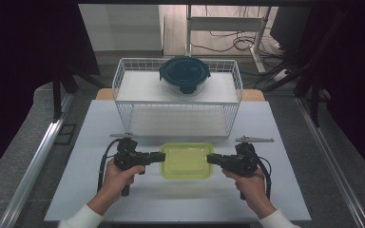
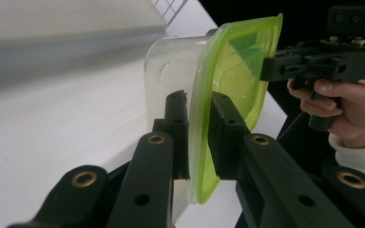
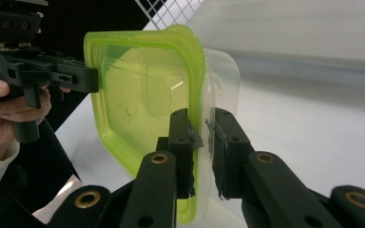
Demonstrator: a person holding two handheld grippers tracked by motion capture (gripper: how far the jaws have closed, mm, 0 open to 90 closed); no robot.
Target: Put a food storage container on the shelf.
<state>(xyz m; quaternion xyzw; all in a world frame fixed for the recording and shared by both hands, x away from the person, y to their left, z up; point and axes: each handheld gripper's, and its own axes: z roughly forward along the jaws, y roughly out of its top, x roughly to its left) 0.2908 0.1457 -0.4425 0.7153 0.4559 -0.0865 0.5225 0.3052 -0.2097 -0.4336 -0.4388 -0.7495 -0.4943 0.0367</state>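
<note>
A clear rectangular container with a yellow-green lid [image 1: 186, 161] lies level between my two grippers over the white table [image 1: 95, 194]. My left gripper [image 1: 160, 157] is shut on the container's left rim, and the left gripper view shows its jaws [image 2: 199, 102] clamped over the lid's edge [image 2: 237, 61]. My right gripper [image 1: 211, 159] is shut on the opposite rim; the right gripper view shows its jaws [image 3: 202, 118] pinching the lid edge [image 3: 138, 90] and the clear wall. Each gripper view also shows the other hand's gripper on the far side of the lid.
A white wire rack [image 1: 123, 90] stands at the back of the table, directly beyond the container. On its top shelf sits a round clear container with a dark teal lid [image 1: 184, 72]. Bare table lies to the left, right and front of the hands.
</note>
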